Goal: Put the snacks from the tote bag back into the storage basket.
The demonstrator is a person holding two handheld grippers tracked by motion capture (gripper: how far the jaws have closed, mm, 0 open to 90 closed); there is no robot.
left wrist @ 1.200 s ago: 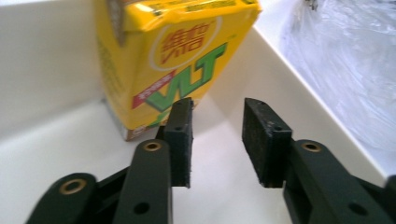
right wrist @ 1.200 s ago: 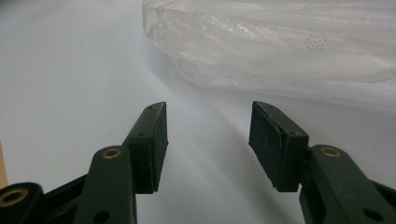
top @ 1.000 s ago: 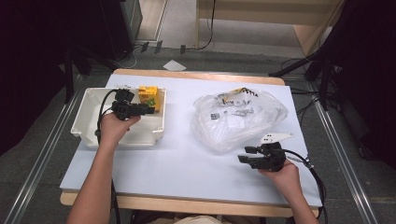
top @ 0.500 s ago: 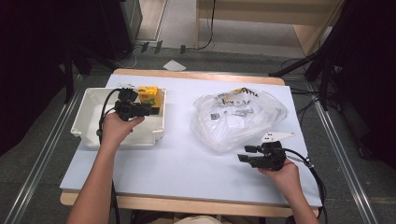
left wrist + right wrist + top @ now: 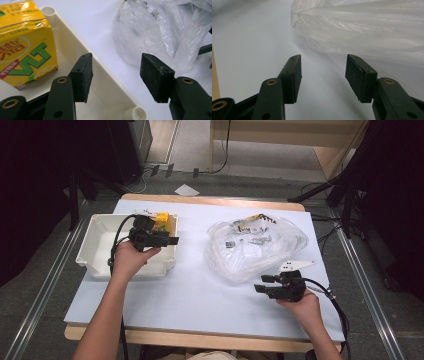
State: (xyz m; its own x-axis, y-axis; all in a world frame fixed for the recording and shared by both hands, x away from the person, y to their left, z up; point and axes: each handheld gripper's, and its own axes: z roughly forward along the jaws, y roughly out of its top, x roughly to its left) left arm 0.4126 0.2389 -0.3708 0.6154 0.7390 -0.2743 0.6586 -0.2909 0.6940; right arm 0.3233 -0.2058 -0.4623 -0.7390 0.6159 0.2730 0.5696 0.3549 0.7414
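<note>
A yellow drink carton [image 5: 162, 220] stands in the far right corner of a white tray [image 5: 100, 227] on the table's left half. My left gripper [image 5: 171, 240] hovers over the tray's right wall, just right of the carton. In the left gripper view, that gripper [image 5: 116, 75] has its jaws apart above the tray wall [image 5: 105, 80]; they have just been opening and hold nothing, with the carton [image 5: 27, 47] off to their left. A crumpled clear plastic bag [image 5: 255, 245] lies at centre right. My right gripper [image 5: 260, 285] rests open on the table just before the bag [image 5: 367, 27].
The bag holds small dark parts and a yellow-black strip [image 5: 255, 220]. The table [image 5: 200, 295] is pale blue with a wooden front edge. Cables trail from both grippers. Dark stands and metal rails flank the table on both sides.
My left gripper has drawn back to the right, away from the carton, with its jaws wider apart. The carton stays in the tray. The right hand has not moved.
</note>
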